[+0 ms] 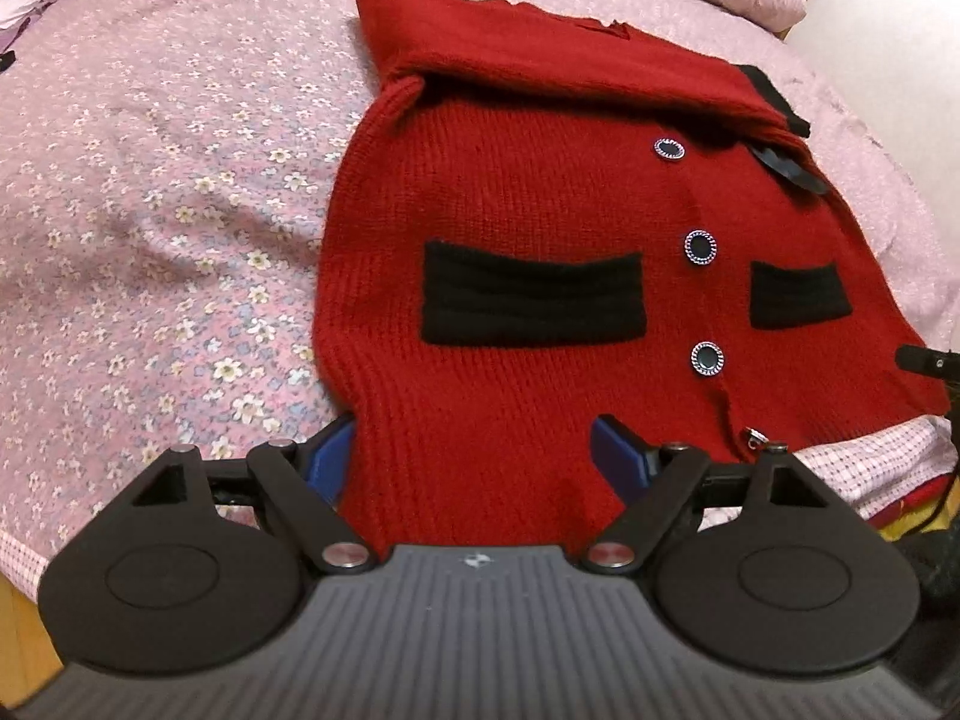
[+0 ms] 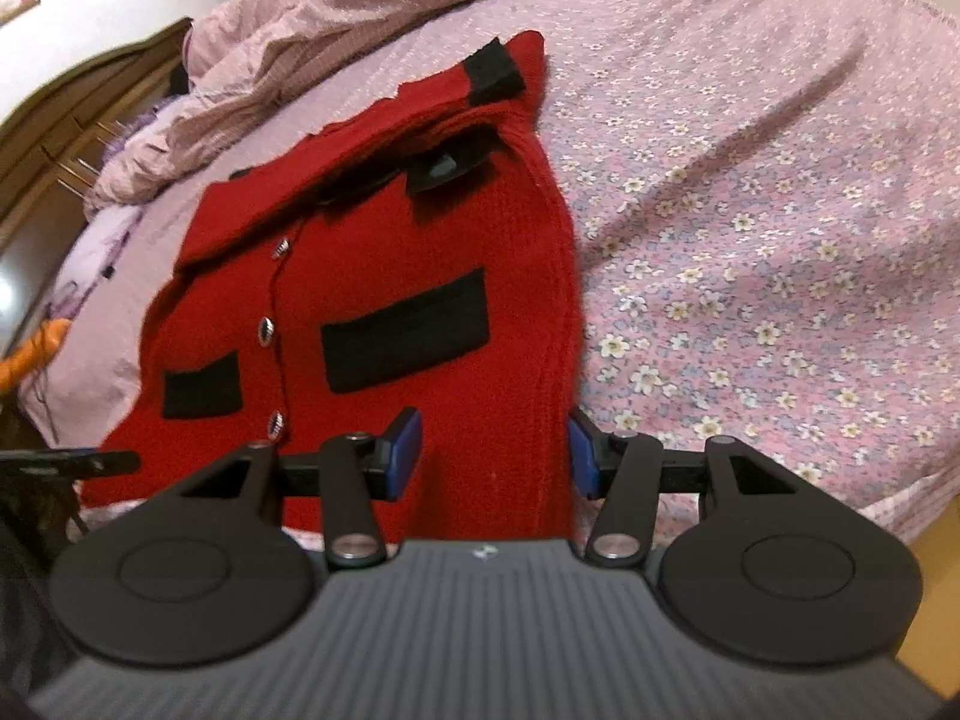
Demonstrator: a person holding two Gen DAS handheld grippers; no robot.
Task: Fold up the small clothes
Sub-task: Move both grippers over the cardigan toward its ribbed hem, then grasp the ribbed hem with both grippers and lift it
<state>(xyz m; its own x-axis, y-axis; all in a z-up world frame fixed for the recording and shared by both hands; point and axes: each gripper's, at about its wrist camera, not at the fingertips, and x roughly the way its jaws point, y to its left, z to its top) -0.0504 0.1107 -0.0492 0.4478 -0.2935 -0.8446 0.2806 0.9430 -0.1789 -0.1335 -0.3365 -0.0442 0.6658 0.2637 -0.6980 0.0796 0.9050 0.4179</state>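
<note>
A red knitted cardigan (image 1: 528, 210) with two black pocket bands and round dark buttons lies flat on the bed, front up. Its sleeves are folded across the chest, and a black cuff (image 2: 495, 72) shows at the far end. My left gripper (image 1: 474, 456) stands open over the near hem at the cardigan's left side, its blue pads (image 1: 327, 456) wide apart with flat red knit between them. Over the hem at the right side (image 2: 372, 252), my right gripper (image 2: 492, 456) is open less wide, one pad on the knit and the other at the garment's edge.
The cardigan rests on a pink flowered sheet (image 1: 150, 210) that spreads wide on both sides (image 2: 780, 240). A crumpled pink quilt (image 2: 360, 12) is heaped at the far end. Dark wooden furniture (image 2: 72, 120) stands beyond the bed, and the bed's near edge (image 2: 936, 516) drops off beside my right gripper.
</note>
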